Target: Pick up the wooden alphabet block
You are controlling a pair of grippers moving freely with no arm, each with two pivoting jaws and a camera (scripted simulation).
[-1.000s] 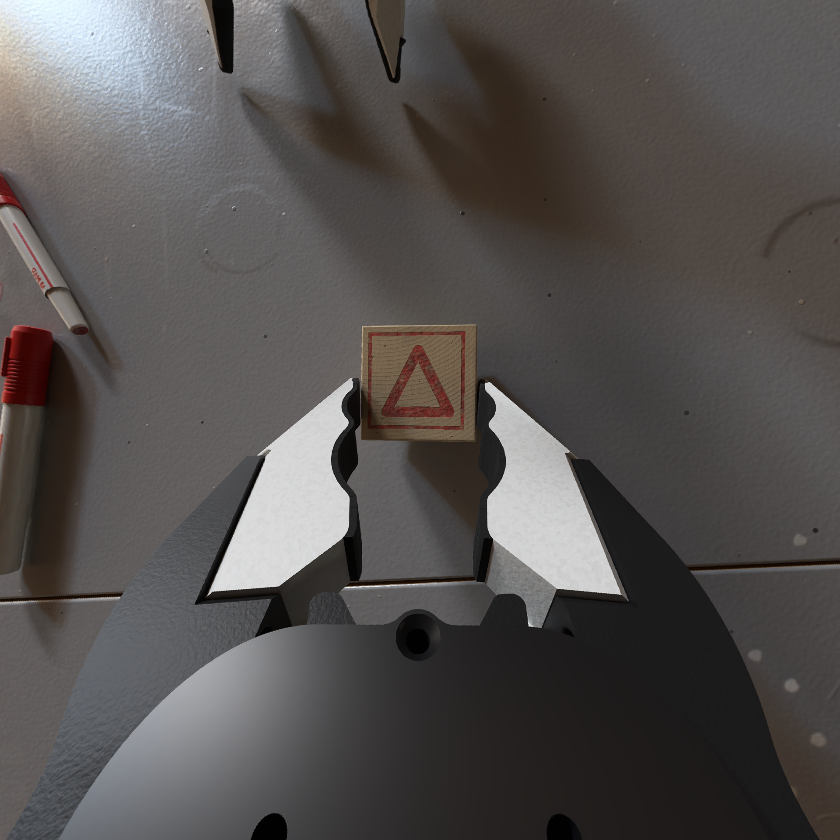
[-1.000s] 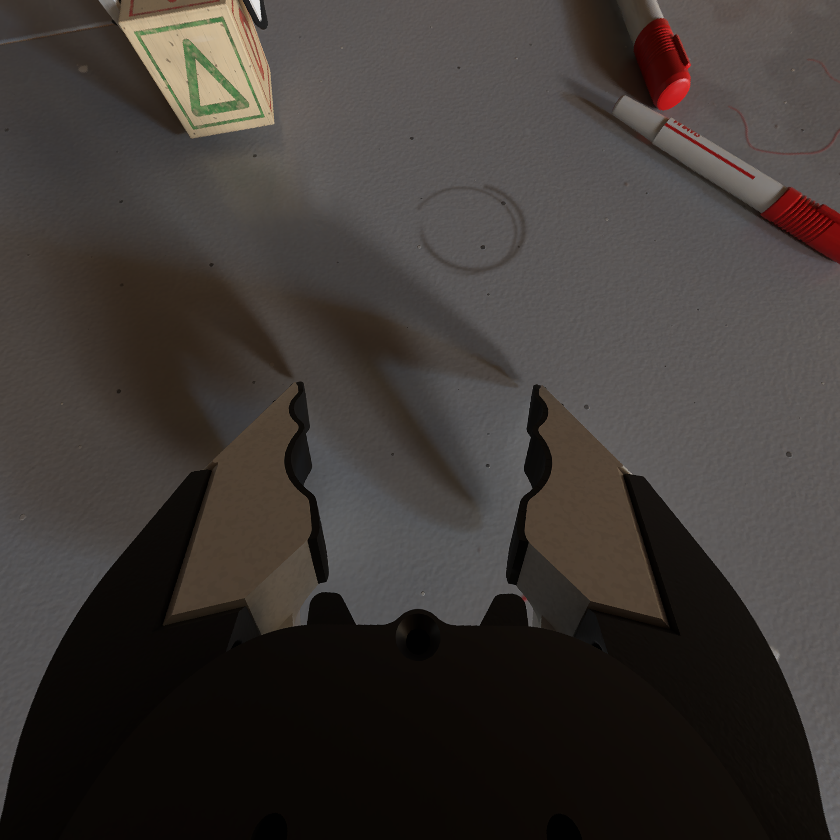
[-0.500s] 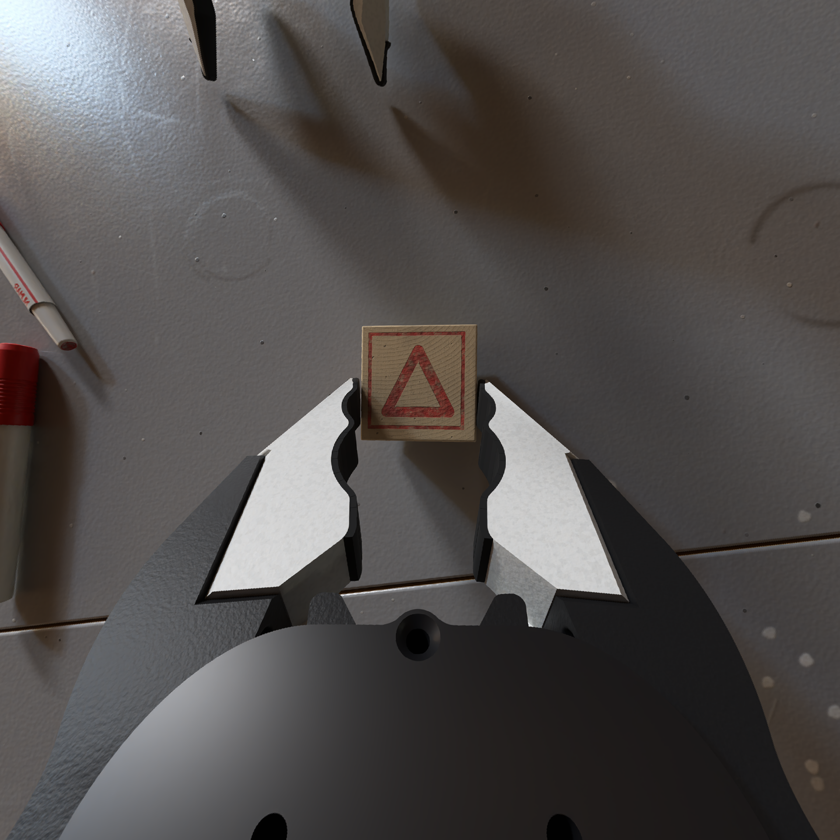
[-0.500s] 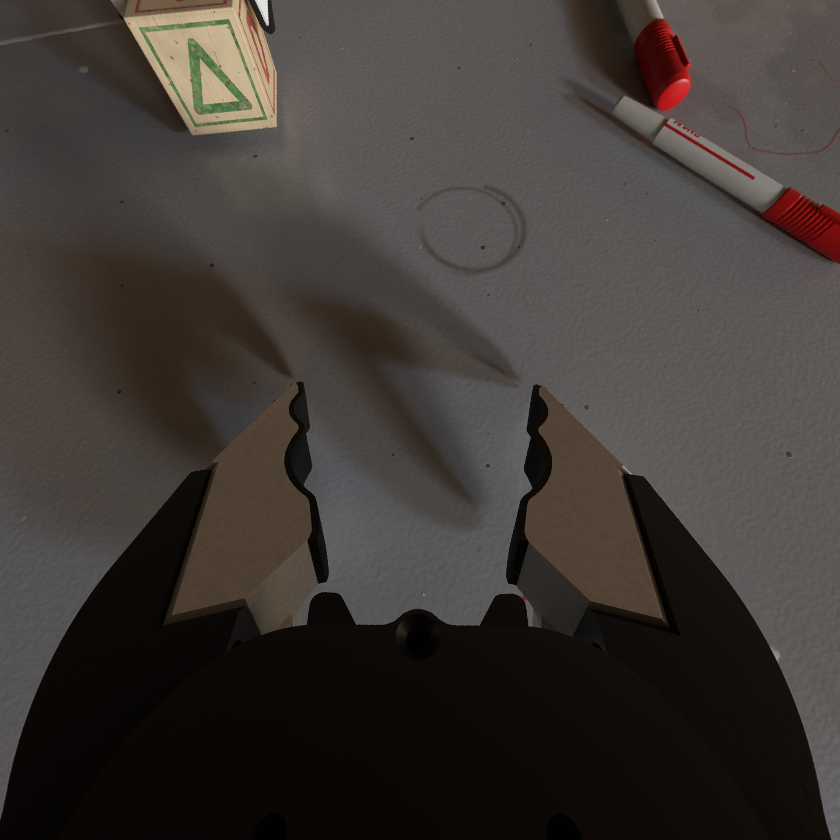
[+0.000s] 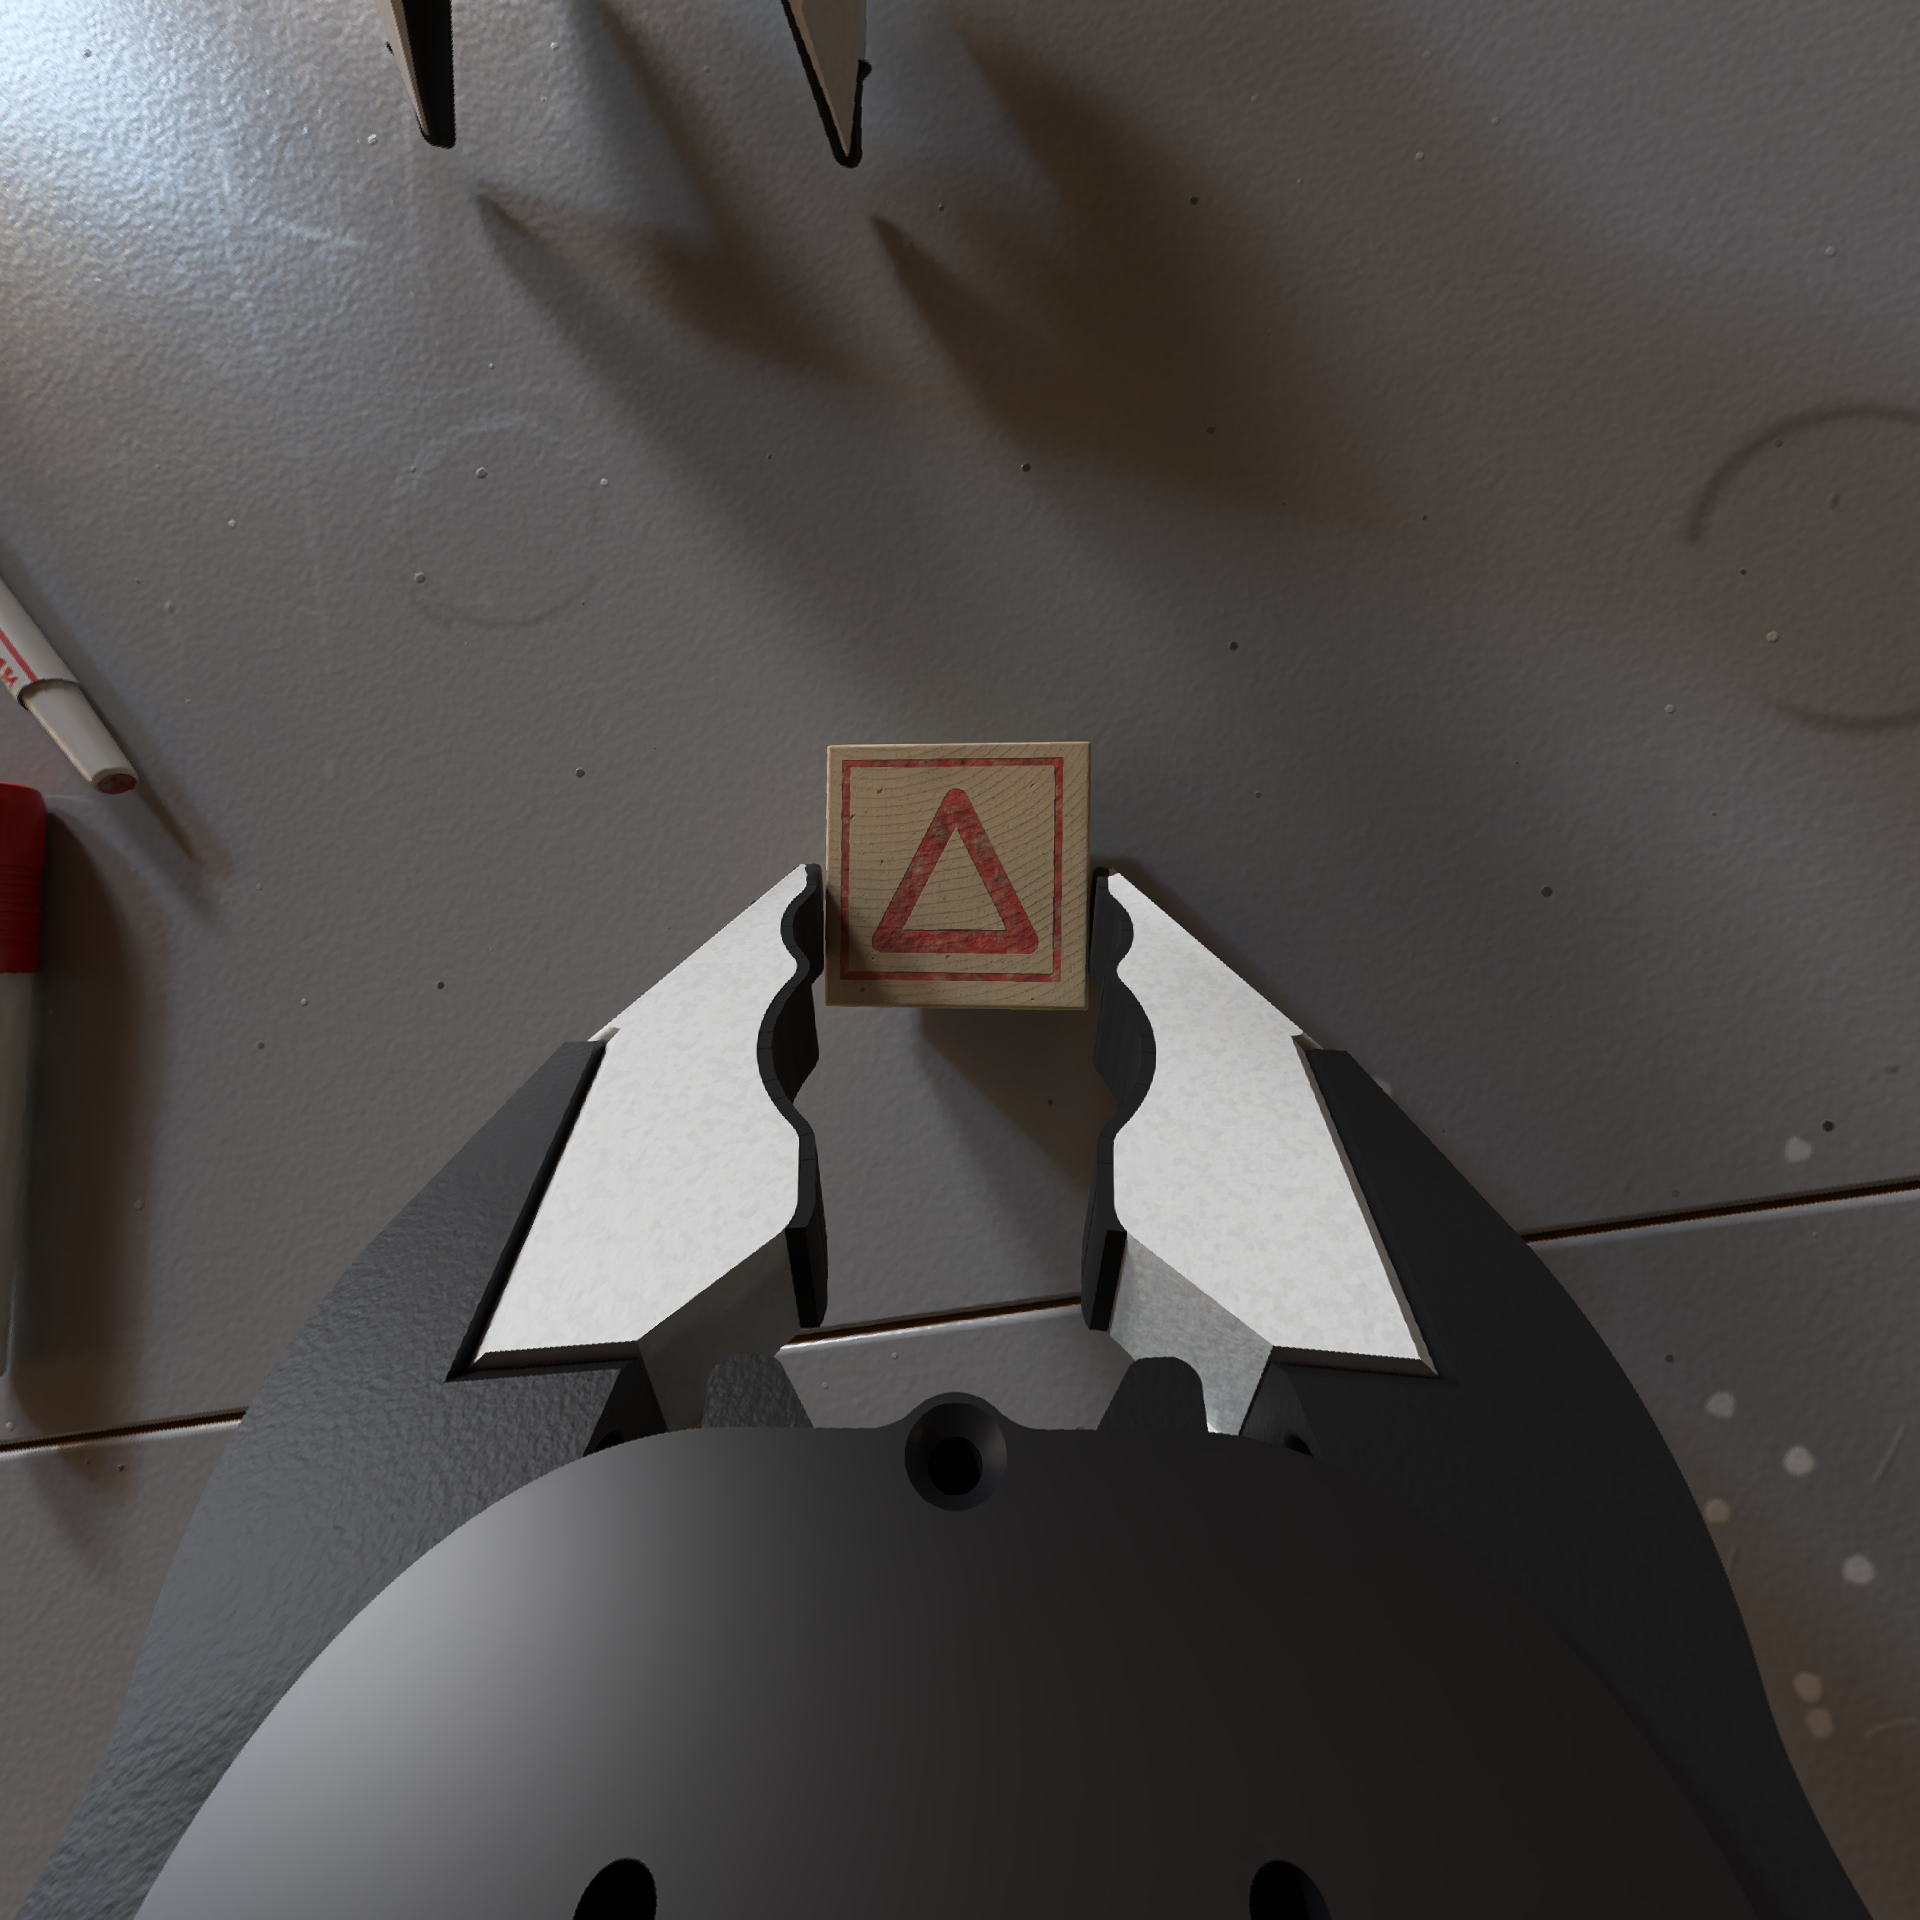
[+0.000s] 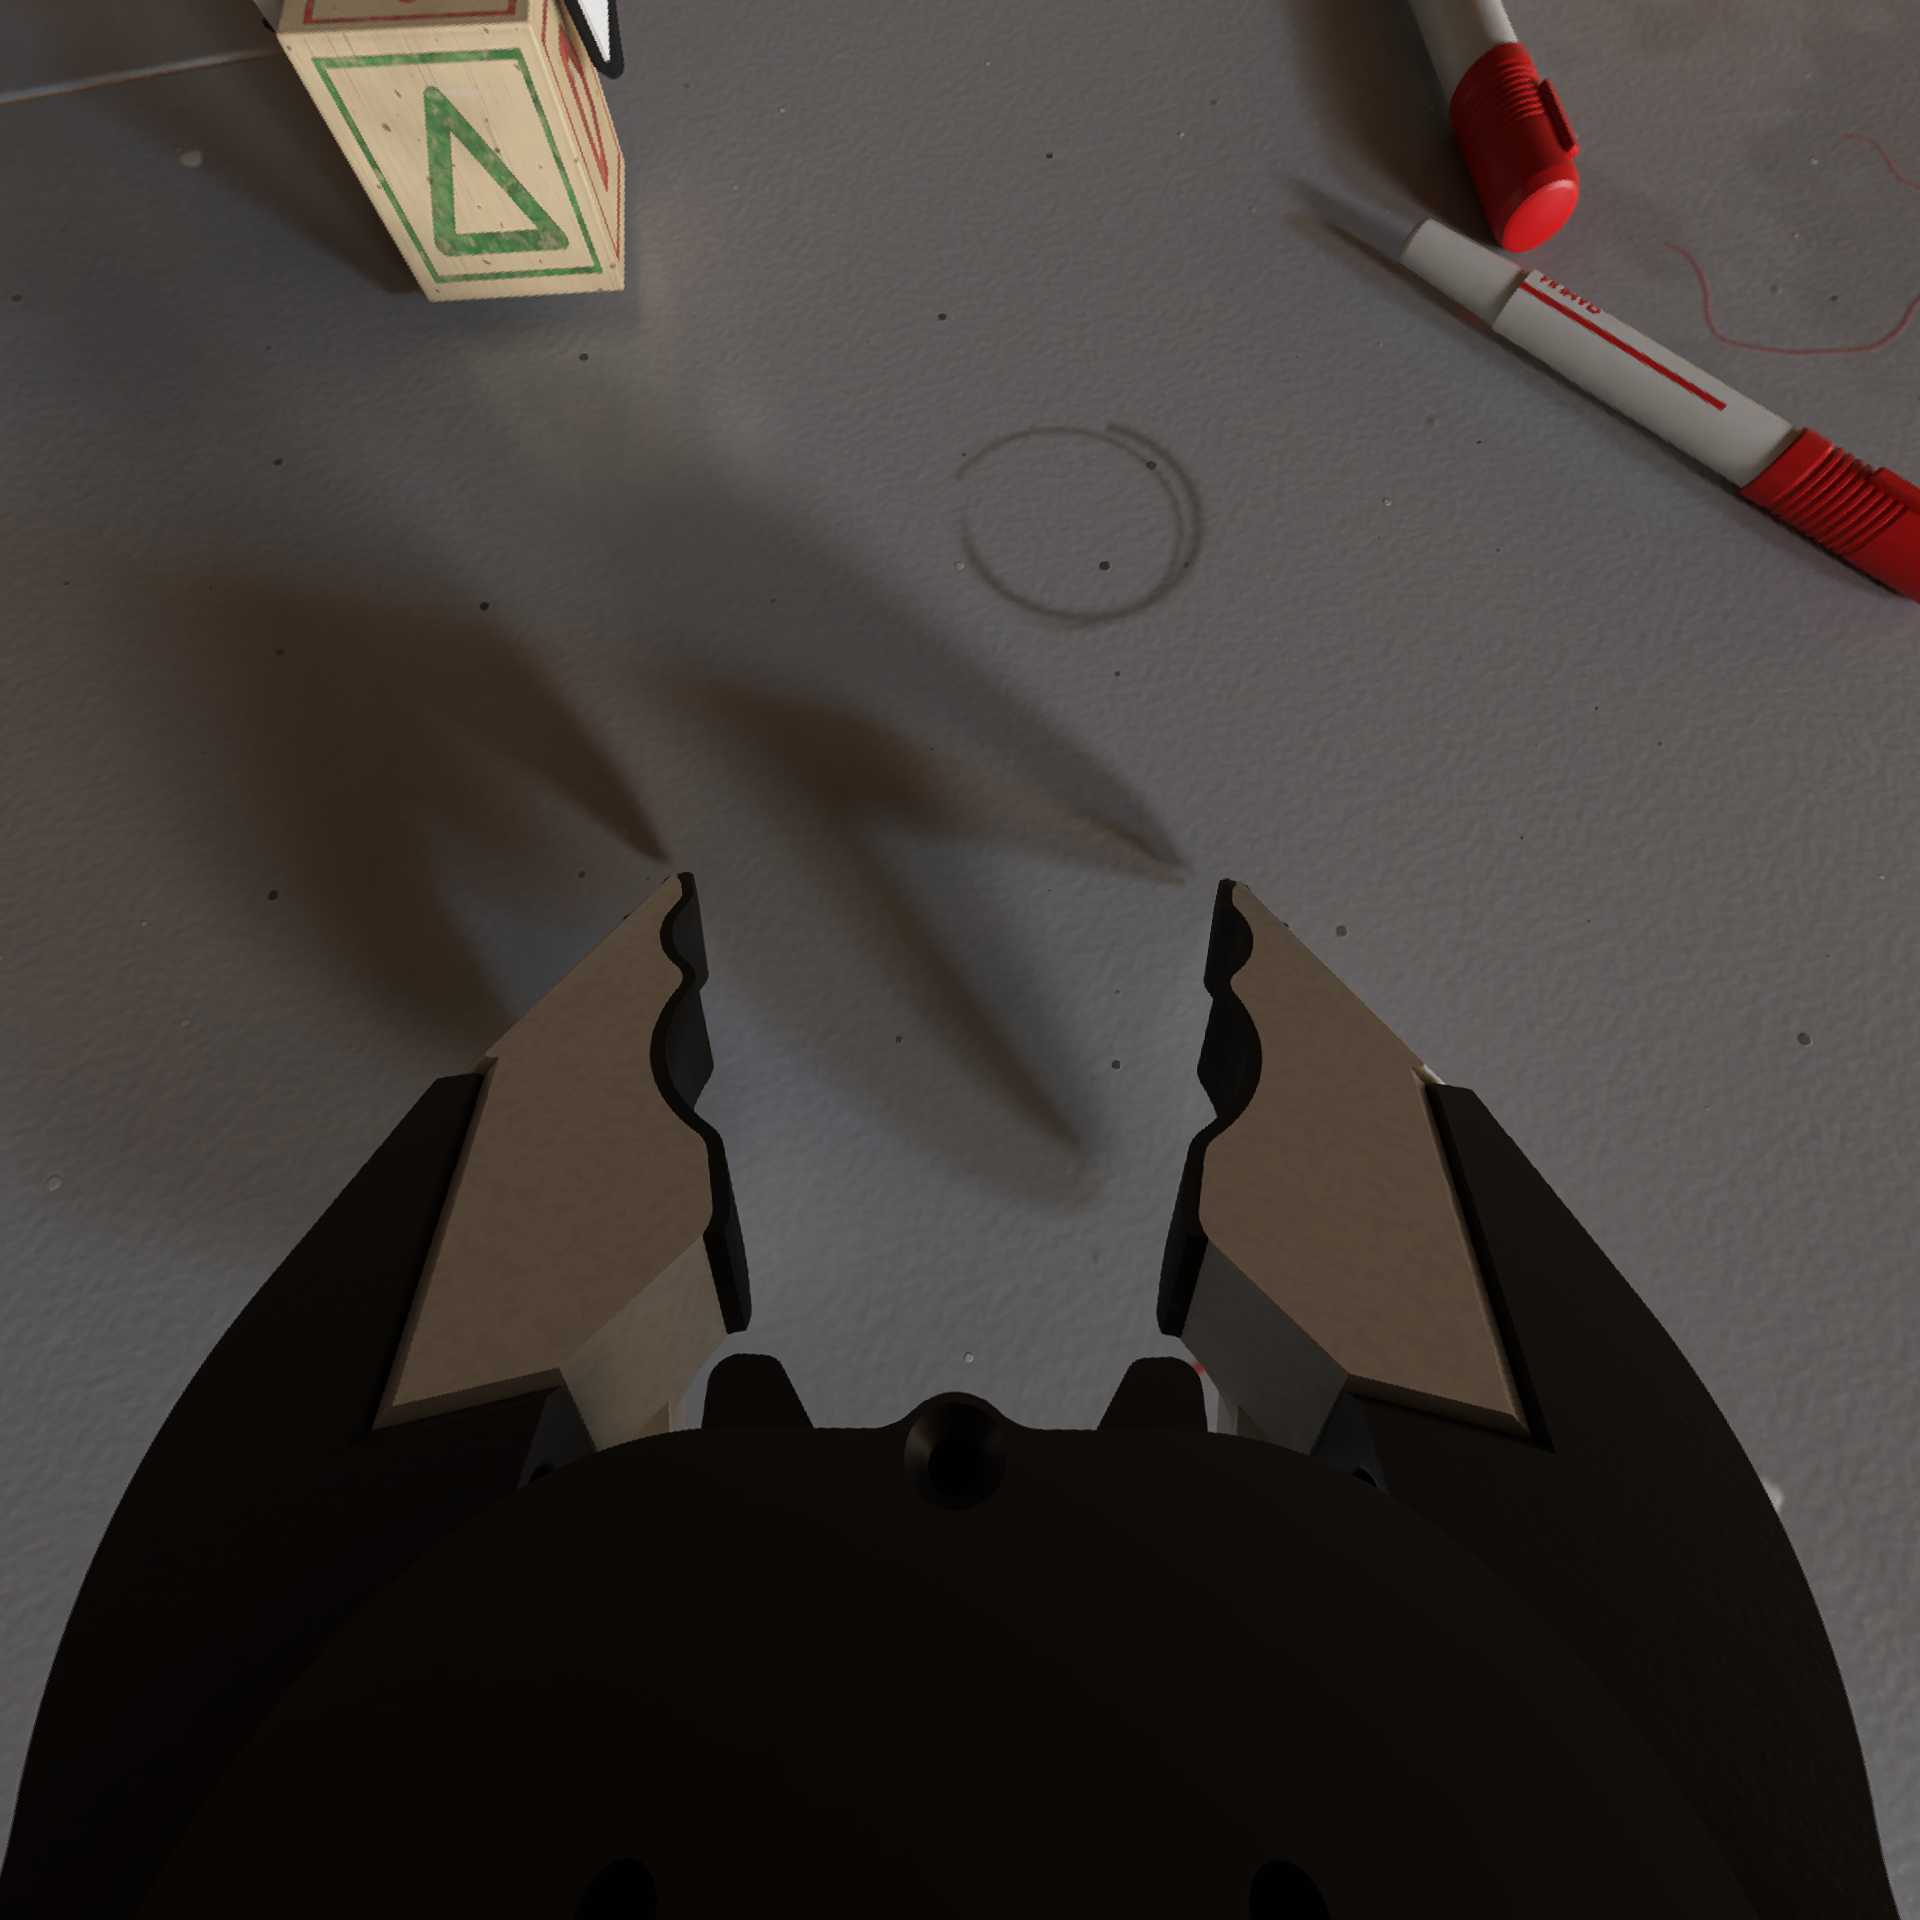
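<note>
The wooden alphabet block (image 5: 957, 875) has a red triangle in a red frame on the face toward me. My left gripper (image 5: 956, 875) is shut on it, one fingertip pressed against each side. In the right wrist view the same block (image 6: 468, 166) shows a green triangle face at the top left, with a white left fingertip (image 6: 597, 31) beside it. It appears to hang slightly above the grey table (image 6: 1351, 727). My right gripper (image 6: 956, 885) is open and empty over bare table, well short of the block. Its tips also show at the top of the left wrist view (image 5: 639, 145).
A red-capped marker (image 6: 1507, 135) and a white pen with a red end (image 6: 1662, 384) lie at the top right of the right wrist view. They also lie at the left edge of the left wrist view, marker (image 5: 16, 997) and pen (image 5: 62, 717). A table seam (image 5: 1662, 1210) crosses behind the left fingers.
The left gripper has kept its hold on the block and drifted: in its view the pens slid left and the seam tilted. The block edged slightly right in the right wrist view. The right gripper stayed still.
</note>
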